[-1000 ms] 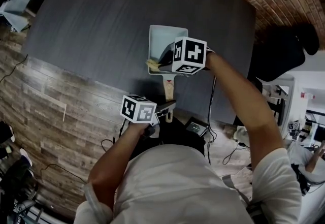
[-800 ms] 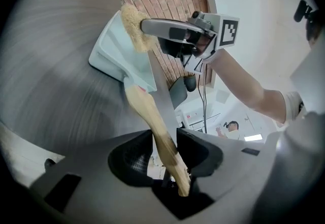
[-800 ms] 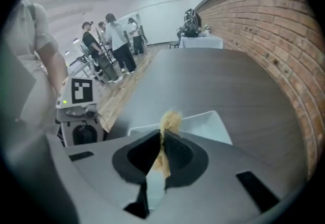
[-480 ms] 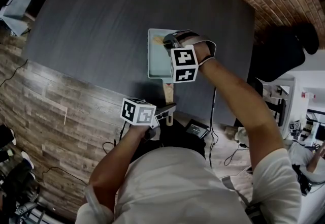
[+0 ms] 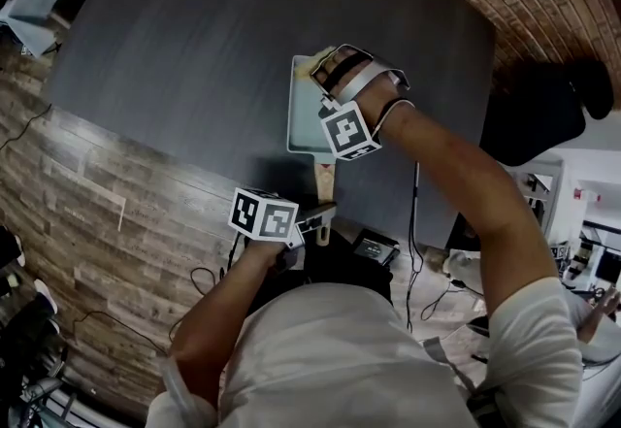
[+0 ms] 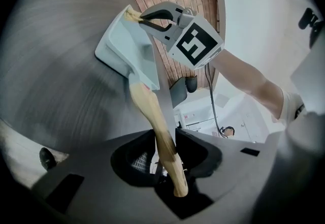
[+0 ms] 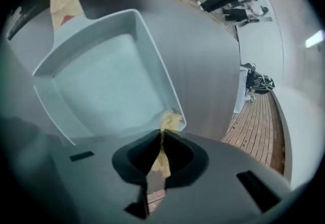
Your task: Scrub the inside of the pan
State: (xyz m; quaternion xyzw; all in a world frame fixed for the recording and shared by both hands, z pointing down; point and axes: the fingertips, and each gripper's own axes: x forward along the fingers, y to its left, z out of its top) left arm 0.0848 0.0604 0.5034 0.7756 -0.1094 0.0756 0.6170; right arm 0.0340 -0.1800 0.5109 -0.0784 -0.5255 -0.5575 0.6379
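On desk (image 5: 194,48), pan (image 5: 303,115). L tongs (image 6: 165,141) closing on its wooden handle (image 6: 147,106); R tongs (image 7: 162,139) pinch scrub pad (image 7: 170,119) at pan's far corner. Hold handle firm, press pad flat, short strokes into corners.

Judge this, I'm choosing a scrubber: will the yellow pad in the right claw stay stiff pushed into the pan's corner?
Probably floppy: the yellow pad is squeezed thin in the right claw. Its frayed tip seems to crumple against the pan rim.

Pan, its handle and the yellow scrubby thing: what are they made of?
Pan: probably enamelled or coated metal; smooth pale blue-grey, thin rim.
Handle: looks like wood; tan, matte, faintly streaked.
Scrubber: likely sponge or fibre; yellowish, ragged edge.
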